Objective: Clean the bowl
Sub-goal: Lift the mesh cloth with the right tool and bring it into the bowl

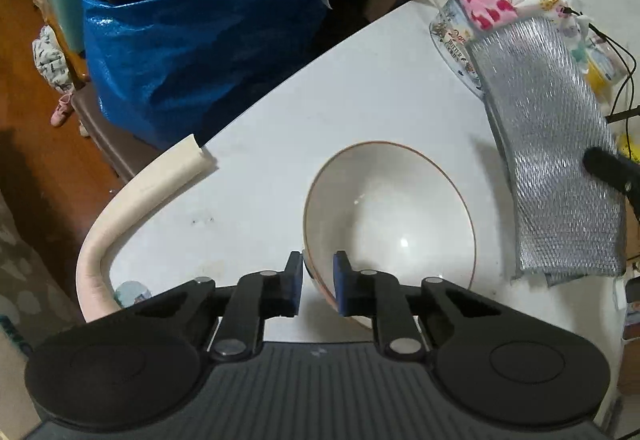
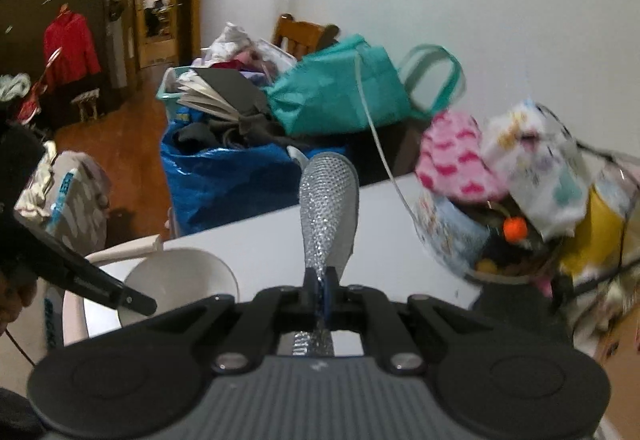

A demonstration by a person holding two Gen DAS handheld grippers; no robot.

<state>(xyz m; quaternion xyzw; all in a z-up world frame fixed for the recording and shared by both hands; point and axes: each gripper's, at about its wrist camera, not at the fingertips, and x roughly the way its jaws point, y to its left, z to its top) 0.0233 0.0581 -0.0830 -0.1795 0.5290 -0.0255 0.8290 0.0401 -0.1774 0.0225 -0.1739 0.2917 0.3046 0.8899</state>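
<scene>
A white bowl [image 1: 392, 208] with a thin brown rim stands empty on the white table [image 1: 360, 88]. My left gripper [image 1: 317, 282] straddles its near rim, one blue pad outside the wall and one inside, and is shut on it. In the right wrist view the bowl [image 2: 180, 272] lies low at the left, with a black finger [image 2: 132, 302] of the left gripper across it. My right gripper [image 2: 324, 292] is shut on a silver scouring cloth [image 2: 328, 200], which stands up edge-on. Seen from the left wrist, that cloth [image 1: 560, 160] hangs in the air to the right of the bowl.
A cookie tin [image 1: 452, 36] stuffed with cloths and wrappers stands at the table's far right. A foam guard [image 1: 152, 192] wraps the table's rounded left corner. Beyond the edge sit a full blue bag [image 1: 192, 60], a teal bag [image 2: 340, 92] and a wooden chair [image 2: 300, 32].
</scene>
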